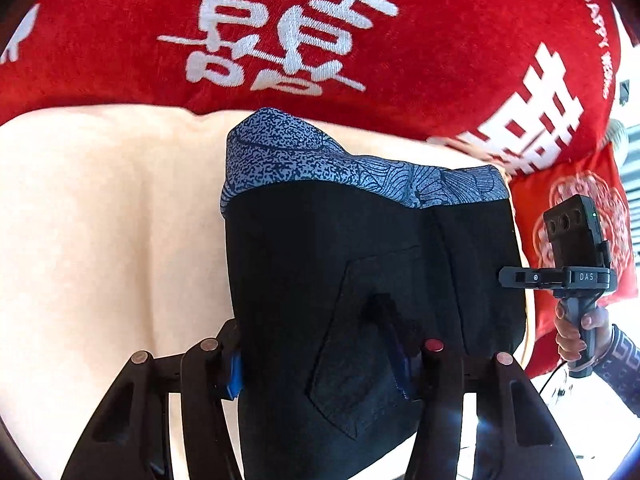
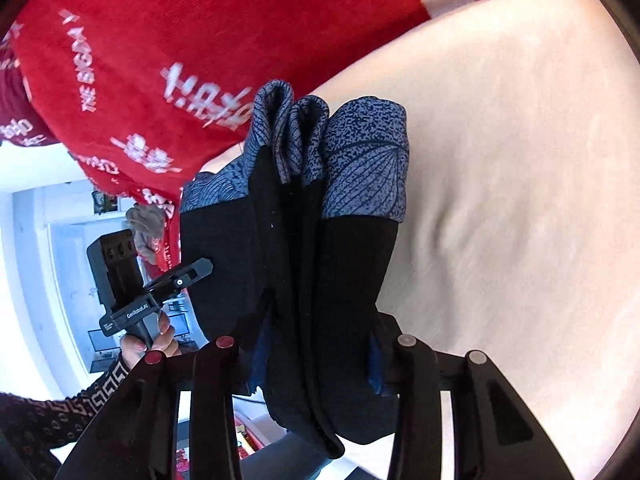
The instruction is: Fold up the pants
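The pants [image 1: 360, 264] are black with blue-grey patterned cuffs [image 1: 320, 156], folded into a thick bundle held above a cream bed surface [image 1: 100, 220]. My left gripper [image 1: 320, 364] straddles the near end of the bundle, with fabric between its blue-padded fingers [image 1: 234, 372]. In the right wrist view the bundle [image 2: 304, 264] shows several stacked layers with cuffs [image 2: 360, 160] pointing away. My right gripper [image 2: 316, 364] grips the near end between its fingers [image 2: 376, 368]. Each gripper shows in the other's view, the right one [image 1: 572, 268] and the left one [image 2: 132, 292].
A red blanket with white characters [image 1: 320, 32] lies across the far side of the bed, also in the right wrist view [image 2: 152, 60]. A red cushion [image 1: 576, 208] sits at right. A bright room with furniture [image 2: 48, 248] lies beyond the bed's edge.
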`<action>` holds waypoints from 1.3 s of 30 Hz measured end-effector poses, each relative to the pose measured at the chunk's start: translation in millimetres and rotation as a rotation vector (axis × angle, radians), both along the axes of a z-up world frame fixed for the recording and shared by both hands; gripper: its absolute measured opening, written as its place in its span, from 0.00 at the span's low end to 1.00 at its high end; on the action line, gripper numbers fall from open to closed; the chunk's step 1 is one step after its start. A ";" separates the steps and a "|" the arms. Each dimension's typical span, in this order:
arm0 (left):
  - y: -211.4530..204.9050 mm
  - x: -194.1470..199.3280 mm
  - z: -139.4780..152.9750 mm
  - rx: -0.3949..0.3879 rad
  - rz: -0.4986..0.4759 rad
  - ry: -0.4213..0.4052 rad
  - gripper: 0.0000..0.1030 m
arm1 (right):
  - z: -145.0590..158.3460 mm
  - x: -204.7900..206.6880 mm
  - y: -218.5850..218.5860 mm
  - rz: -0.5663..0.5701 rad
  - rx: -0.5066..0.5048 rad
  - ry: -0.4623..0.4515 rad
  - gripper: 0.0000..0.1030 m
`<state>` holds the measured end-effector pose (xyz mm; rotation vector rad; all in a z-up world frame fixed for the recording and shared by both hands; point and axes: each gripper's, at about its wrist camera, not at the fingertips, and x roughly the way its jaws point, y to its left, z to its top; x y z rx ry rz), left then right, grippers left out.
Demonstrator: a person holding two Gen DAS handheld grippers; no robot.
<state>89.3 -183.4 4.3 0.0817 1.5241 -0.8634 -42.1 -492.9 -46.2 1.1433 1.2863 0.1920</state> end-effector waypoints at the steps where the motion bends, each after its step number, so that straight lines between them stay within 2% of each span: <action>1: 7.1 -3.8 2.5 0.002 -0.004 0.005 0.55 | 2.3 -4.2 6.4 -0.007 0.005 -0.003 0.41; 6: 53.1 -24.9 13.5 0.036 -0.025 0.002 0.55 | 8.8 -31.7 54.0 -0.044 0.036 -0.001 0.42; 10: 83.5 -41.1 -2.2 0.082 -0.008 0.010 0.56 | 2.8 -42.0 88.7 -0.036 0.011 0.039 0.42; 11: 89.0 -44.5 -11.6 0.110 -0.001 0.002 0.62 | -1.7 -42.7 96.9 -0.026 -0.015 0.063 0.45; 12: 91.1 -46.9 -19.6 0.136 0.013 -0.006 0.63 | -8.0 -43.2 105.1 -0.019 -0.042 0.094 0.47; 14: 100.2 -48.5 -32.1 0.147 0.051 -0.035 0.81 | -14.4 -44.9 111.2 -0.020 -0.098 0.123 0.55; 17: 105.0 -47.4 -37.8 0.130 0.082 -0.046 0.86 | -17.1 -45.0 111.4 -0.060 -0.128 0.156 0.64; 19: 104.0 -48.0 -36.9 0.156 0.083 -0.068 0.91 | -16.7 -46.0 111.7 -0.079 -0.147 0.183 0.69; 21: 103.1 -48.8 -32.4 0.184 0.072 -0.084 0.91 | -10.2 -47.5 116.0 -0.097 -0.184 0.205 0.72; 24: 98.2 -55.4 -17.3 0.267 0.041 -0.159 0.91 | 4.8 -50.2 123.0 -0.095 -0.288 0.253 0.77; 28: 104.3 -70.7 17.1 0.267 0.002 -0.236 0.91 | 32.4 -57.6 137.9 -0.057 -0.440 0.292 0.79; 31: 104.3 -84.0 37.6 0.295 -0.033 -0.269 0.91 | 52.5 -64.2 150.1 -0.053 -0.510 0.299 0.85; 34: 103.6 -98.8 55.7 0.313 -0.055 -0.281 0.91 | 74.6 -72.5 165.2 -0.079 -0.565 0.299 0.87; 36: 102.5 -105.1 66.0 0.315 -0.052 -0.277 0.91 | 90.1 -75.3 174.1 -0.096 -0.617 0.292 0.93; 37: 103.3 -108.9 71.8 0.312 -0.053 -0.274 0.91 | 97.6 -76.1 178.3 -0.105 -0.642 0.285 1.00; 39: 109.6 -115.0 83.6 0.301 -0.042 -0.284 0.91 | 115.8 -78.8 189.3 -0.121 -0.665 0.251 1.00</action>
